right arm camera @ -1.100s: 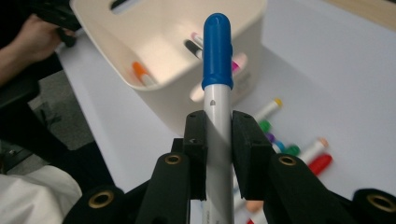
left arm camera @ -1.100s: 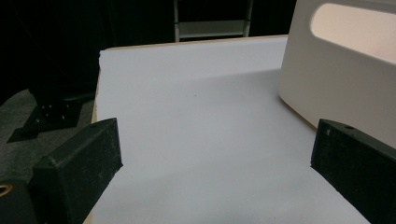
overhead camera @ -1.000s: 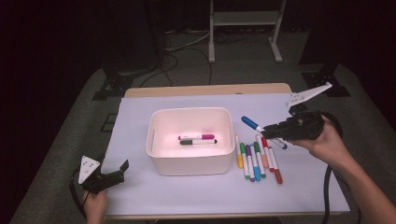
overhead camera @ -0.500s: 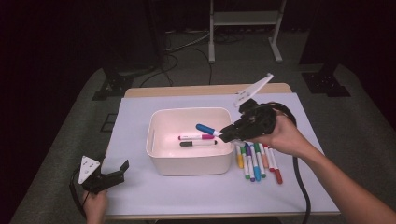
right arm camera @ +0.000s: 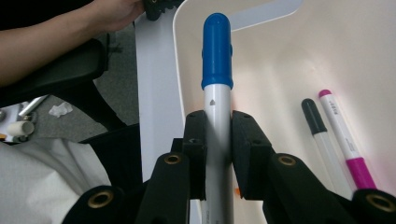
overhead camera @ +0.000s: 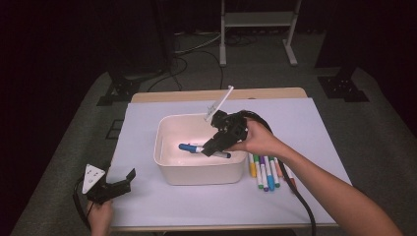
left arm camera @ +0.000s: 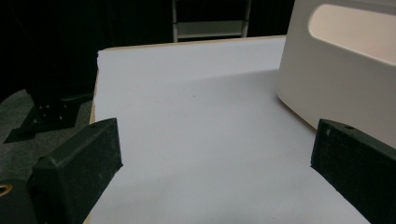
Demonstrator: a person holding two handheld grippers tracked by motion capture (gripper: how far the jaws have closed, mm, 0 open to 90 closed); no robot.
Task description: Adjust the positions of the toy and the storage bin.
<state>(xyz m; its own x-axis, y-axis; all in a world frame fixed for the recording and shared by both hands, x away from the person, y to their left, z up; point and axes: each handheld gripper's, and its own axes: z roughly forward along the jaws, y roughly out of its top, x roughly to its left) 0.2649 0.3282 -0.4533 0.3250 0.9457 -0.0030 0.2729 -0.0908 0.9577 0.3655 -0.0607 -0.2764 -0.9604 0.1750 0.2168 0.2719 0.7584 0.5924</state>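
Now we are holding the blue-capped marker (right arm camera: pixel 217 84) clamped in our right claw (overhead camera: pixel 212 146) over the white bin (overhead camera: pixel 169 169), while our left claw (overhead camera: pixel 120 183) is resting open on the counter (overhead camera: pixel 305 123).

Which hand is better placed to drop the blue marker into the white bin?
Right. The right gripper already grips the blue marker over the white bin; the left gripper rests open outside it.

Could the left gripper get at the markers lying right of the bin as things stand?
Probably not directly: the left gripper sits at the table's near-left corner, and the white bin stands between it and the markers. It would have to go around.
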